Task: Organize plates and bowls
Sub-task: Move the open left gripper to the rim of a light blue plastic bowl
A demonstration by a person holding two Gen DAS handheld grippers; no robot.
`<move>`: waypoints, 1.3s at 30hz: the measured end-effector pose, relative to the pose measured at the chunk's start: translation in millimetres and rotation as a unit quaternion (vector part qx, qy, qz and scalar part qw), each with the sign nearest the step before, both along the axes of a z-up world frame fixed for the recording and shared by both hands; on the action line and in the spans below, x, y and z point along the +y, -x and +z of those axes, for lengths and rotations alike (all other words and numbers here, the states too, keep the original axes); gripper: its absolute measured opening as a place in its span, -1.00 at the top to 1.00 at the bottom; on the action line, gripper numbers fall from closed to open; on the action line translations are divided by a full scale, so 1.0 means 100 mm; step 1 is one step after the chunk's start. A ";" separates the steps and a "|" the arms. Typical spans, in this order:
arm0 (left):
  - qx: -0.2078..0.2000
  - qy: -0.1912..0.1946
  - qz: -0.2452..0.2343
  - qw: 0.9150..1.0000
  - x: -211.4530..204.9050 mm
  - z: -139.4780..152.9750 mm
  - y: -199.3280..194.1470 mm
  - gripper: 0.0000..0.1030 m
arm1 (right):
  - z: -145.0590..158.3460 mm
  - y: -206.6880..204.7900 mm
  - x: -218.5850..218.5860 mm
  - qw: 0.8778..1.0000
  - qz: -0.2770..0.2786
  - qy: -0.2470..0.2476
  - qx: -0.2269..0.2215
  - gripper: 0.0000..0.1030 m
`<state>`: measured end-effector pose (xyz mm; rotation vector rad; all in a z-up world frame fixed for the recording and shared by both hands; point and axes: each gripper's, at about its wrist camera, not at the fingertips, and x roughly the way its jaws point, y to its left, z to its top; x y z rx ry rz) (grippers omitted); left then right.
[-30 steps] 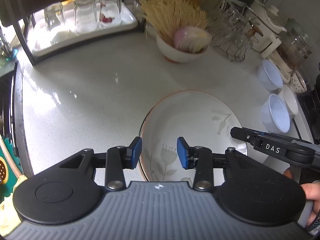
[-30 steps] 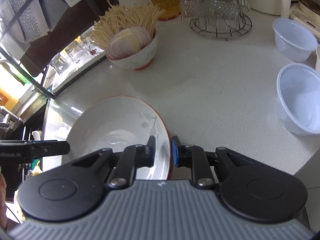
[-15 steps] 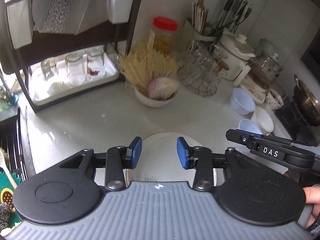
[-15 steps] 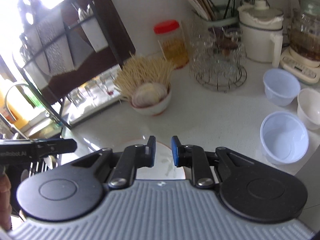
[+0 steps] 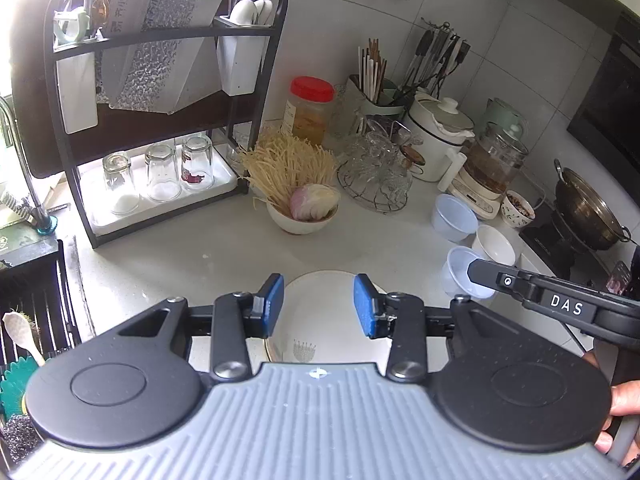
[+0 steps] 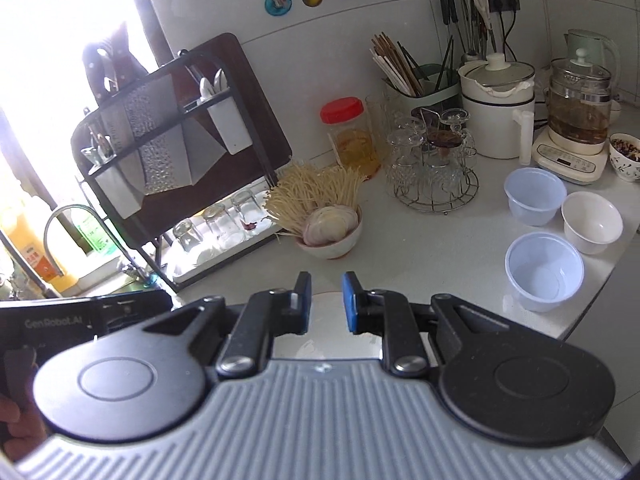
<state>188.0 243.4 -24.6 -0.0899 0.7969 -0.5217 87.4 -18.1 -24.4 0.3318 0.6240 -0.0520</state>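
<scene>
A wide white plate with a brown rim and flower print lies on the white counter, seen between the fingers of my left gripper, which is open and empty above it. The plate's far edge also shows in the right wrist view beneath my right gripper, which is open and empty. Two clear plastic bowls and a white ceramic bowl stand at the right. A bowl of noodles and sliced onion stands behind the plate.
A black dish rack with upturned glasses stands at the back left. A wire stand of glass cups, a red-lidded jar, a utensil holder, a white pot and a kettle line the back wall. A sink lies left, a stove with a wok right.
Both grippers have risen and pulled back from the plate. The right gripper, which was closed on the plate's rim, has let go and opened. The plate rests on the counter.
</scene>
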 end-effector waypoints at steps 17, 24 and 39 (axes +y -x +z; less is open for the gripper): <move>0.006 0.000 -0.001 1.000 -0.22 -0.05 0.20 0.14 | -0.03 0.14 -0.08 1.000 -0.009 0.009 0.007 0.61; 0.011 -0.003 0.011 1.000 -0.69 -0.12 0.10 0.14 | -0.08 -0.01 -0.50 1.000 0.008 0.018 0.007 0.61; 0.031 -0.015 0.014 0.999 -2.01 -0.31 -0.18 0.14 | -0.23 -0.25 -1.74 1.000 -0.001 0.004 0.025 0.59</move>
